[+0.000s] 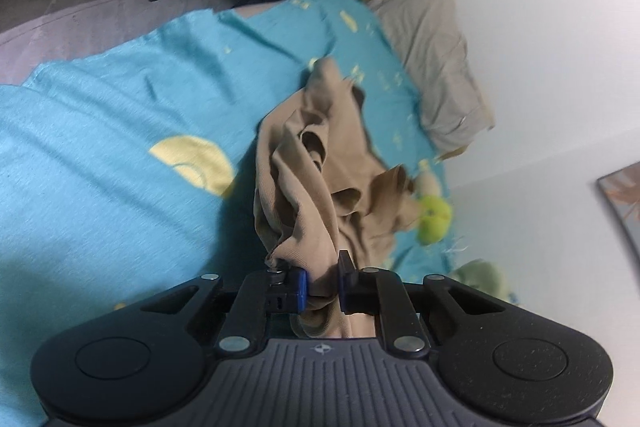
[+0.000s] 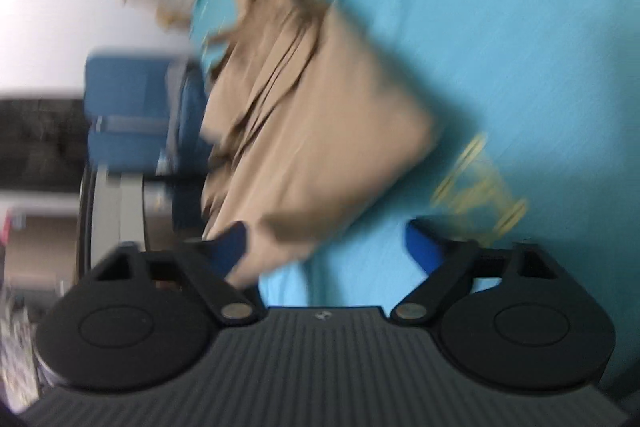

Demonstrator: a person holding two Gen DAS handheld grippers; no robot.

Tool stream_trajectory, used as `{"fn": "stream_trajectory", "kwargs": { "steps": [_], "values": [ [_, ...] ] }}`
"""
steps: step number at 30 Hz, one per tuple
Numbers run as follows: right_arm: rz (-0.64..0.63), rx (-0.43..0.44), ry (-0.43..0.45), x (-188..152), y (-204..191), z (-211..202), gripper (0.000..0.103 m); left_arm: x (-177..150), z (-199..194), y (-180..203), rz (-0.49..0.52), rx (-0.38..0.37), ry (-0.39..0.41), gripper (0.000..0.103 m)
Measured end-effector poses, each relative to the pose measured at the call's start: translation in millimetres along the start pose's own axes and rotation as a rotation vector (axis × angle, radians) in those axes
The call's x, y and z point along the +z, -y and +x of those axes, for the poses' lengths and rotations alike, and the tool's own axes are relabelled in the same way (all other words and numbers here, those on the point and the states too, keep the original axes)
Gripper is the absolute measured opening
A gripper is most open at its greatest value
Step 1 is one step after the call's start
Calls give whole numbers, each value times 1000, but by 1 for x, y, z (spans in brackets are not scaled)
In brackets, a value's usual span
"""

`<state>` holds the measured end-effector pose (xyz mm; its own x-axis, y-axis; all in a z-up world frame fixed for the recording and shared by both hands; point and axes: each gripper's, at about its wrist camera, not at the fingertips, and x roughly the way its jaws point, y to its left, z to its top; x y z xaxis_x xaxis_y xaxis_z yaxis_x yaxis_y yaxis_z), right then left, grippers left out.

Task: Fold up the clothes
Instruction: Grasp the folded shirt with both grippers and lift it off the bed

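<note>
A tan garment hangs crumpled above a turquoise bed cover. My left gripper is shut on a bunched edge of it, and the cloth trails away from the blue pads toward the pillow. In the blurred right wrist view the same tan garment spreads over the turquoise cover. My right gripper is open and wide apart. Its left fingertip overlaps the garment's near edge, and nothing is clamped between the fingers.
A beige pillow lies at the head of the bed by the white wall. A yellow-green soft toy sits beside the garment. A blue chair stands off the bed's edge. Dark floor and a rug lie beyond.
</note>
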<state>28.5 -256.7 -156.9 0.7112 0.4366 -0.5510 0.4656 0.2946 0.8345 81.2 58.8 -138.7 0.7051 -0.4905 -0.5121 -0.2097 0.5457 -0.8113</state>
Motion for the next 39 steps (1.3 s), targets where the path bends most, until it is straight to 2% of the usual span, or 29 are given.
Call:
{"fn": "stream_trajectory", "kwargs": {
  "steps": [2, 4, 7, 10, 17, 21, 25, 29, 33, 39],
  "values": [
    [26, -19, 60, 8, 6, -3, 56, 1, -3, 1, 4, -5, 4, 14],
    [9, -39, 106, 12, 3, -7, 21, 0, -5, 2, 13, 5, 6, 14],
    [-97, -30, 165, 10, -16, -16, 12, -1, -15, 17, 110, 26, 21, 13],
    [-218, -21, 208, 8, -40, -27, 11, -1, -28, 39, 204, 38, 46, 12],
    [-344, 73, 266, 14, -84, -89, 11, -6, -76, 84, 247, -18, 78, 10],
    [-362, 124, 279, -3, -87, -138, 11, -24, -125, 101, 265, -61, 91, 10],
    [-380, 124, 272, -27, -81, -177, 11, -48, -175, 100, 242, -89, 73, 10],
    [-397, 122, 265, -51, -75, -215, 11, -61, -199, 94, 220, -69, 44, 10],
    [-390, 92, 255, -49, -81, -209, 11, -65, -210, 92, 213, -44, 32, 11],
    [-372, 38, 256, -14, -97, -160, 11, -31, -154, 102, 200, 2, 33, 11]
  ]
}}
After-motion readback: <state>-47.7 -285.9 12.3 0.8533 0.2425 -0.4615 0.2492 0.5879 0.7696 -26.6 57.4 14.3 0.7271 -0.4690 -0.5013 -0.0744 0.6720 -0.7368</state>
